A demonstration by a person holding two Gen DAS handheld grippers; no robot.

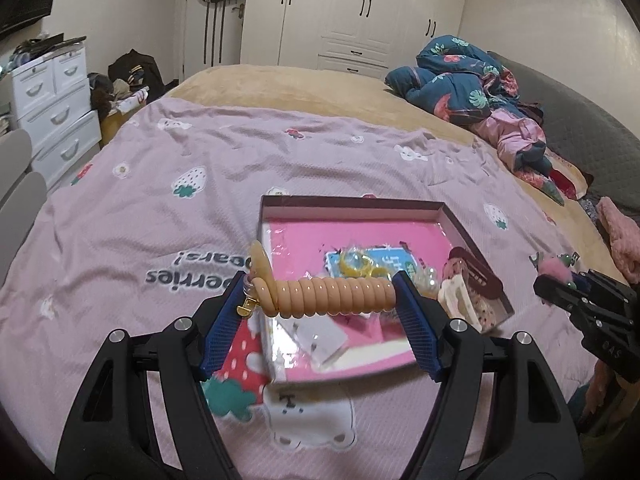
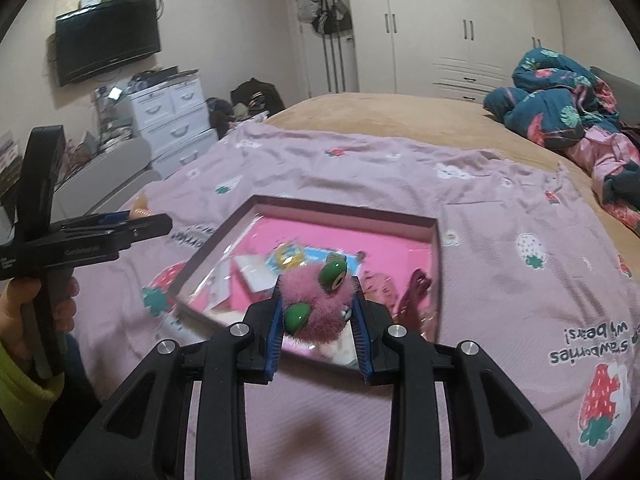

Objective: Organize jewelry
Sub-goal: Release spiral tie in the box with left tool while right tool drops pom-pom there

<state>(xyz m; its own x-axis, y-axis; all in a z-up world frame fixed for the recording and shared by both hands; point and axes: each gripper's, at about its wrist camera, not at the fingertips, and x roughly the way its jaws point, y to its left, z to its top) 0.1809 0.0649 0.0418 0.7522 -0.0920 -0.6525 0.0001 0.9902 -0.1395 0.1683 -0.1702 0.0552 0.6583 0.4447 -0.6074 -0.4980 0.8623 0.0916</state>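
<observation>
Item 1. A peach-coloured spiral plastic coil hair tie with a small gold clasp is held crosswise in the left gripper. The gripper is pinched on the coil's two ends, so the coil's long axis runs from one blue pad to the other, across the line of the fingers. It is carried above the near edge of the box.

Item 2. A fluffy pink pompom ornament with two green discs is clamped between the blue pads of the right gripper, which is drawn well in around it. It is likewise held over the near rim of the box.

Item 3. A shallow rectangular cardboard box with a dark rim and bright pink lining is laid on the lilac strawberry-print bedspread. A yellow ring-shaped piece, a dark red hair claw and small packets are kept inside.

Relation noted: the box lies ahead of and below both grippers, with the left one judged nearer its left side and the right one nearer its right. Both held pieces are judged ready to be sorted; the destination cannot be told.
</observation>
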